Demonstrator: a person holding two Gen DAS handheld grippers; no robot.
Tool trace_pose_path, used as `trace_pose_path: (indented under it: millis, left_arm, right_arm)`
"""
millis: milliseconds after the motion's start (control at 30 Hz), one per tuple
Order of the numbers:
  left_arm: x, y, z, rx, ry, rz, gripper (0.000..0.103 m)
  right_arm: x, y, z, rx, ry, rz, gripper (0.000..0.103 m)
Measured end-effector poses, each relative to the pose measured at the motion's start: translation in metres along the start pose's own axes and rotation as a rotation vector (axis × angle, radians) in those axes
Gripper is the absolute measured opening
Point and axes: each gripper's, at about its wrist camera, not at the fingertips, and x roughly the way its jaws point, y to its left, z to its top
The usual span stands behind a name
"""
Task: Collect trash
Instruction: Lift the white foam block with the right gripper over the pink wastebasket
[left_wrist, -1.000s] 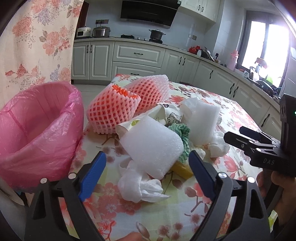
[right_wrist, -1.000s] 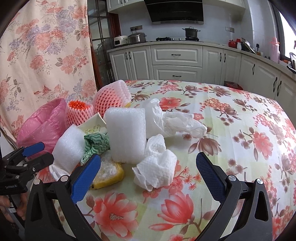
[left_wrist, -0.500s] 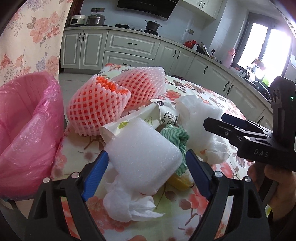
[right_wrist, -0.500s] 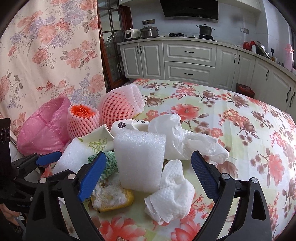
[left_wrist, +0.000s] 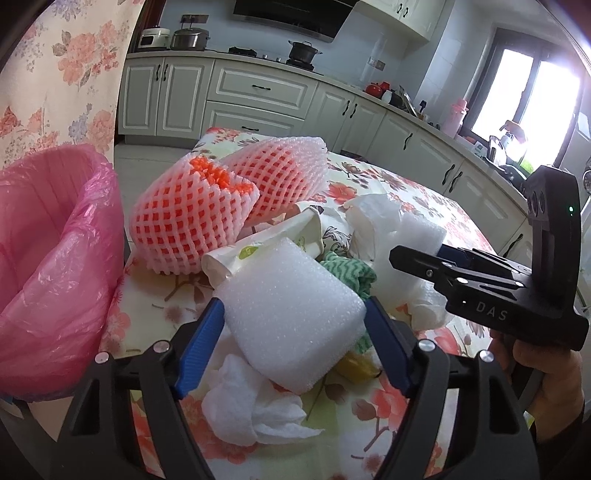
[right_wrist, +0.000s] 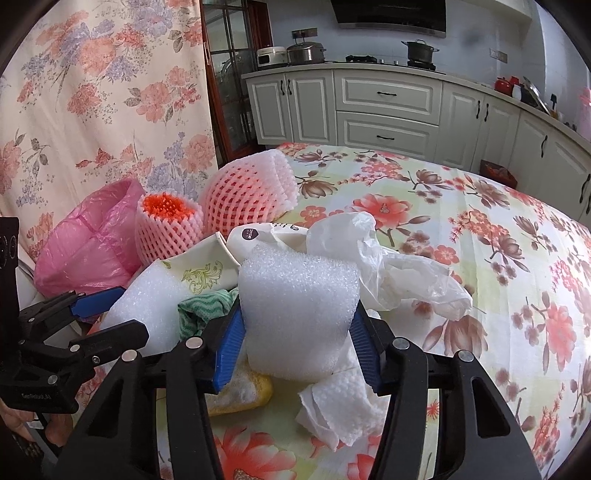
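Observation:
Trash lies heaped on the flowered tablecloth (right_wrist: 498, 229). My left gripper (left_wrist: 293, 304) has a white foam block (left_wrist: 288, 332) between its blue pads; the jaws are closing and both pads touch the block's sides. My right gripper (right_wrist: 297, 314) is closing on a second foam block (right_wrist: 299, 284), which its pads squeeze inward. Each gripper also shows in the other's view: the left gripper (right_wrist: 125, 312) at the left edge, the right gripper (left_wrist: 417, 253) at the right with a hand below it. A bin lined with a pink bag (left_wrist: 48, 258) stands open at the table's left.
Two pink foam net sleeves (left_wrist: 188, 218) sit behind the heap, with paper cups (left_wrist: 258, 247), a green cloth (left_wrist: 351, 269), a clear plastic bag (right_wrist: 399, 269), crumpled tissues (right_wrist: 343, 402) and a yellow sponge (right_wrist: 240, 391). Kitchen cabinets (right_wrist: 388, 110) line the far wall; a flowered curtain (right_wrist: 92, 110) hangs left.
Both grippers moved forward into the heap. Their jaws narrowed from wide open until the pads met a foam block each, the right narrowing much more.

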Motion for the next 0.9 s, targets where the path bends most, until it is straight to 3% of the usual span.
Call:
trace_pose_path:
  millis: [467, 900]
  left_arm:
    - [-0.032, -0.002, 0.009, 0.009, -0.079, -0.003, 0.074]
    - [-0.098, 0.033, 0.032, 0.026, -0.236, 0.199, 0.074]
  right_arm:
    - [-0.037, 0.0, 0.009, 0.022, -0.081, -0.01, 0.052]
    - [-0.06, 0.026, 0.031, 0.003, -0.158, 0.012, 0.052]
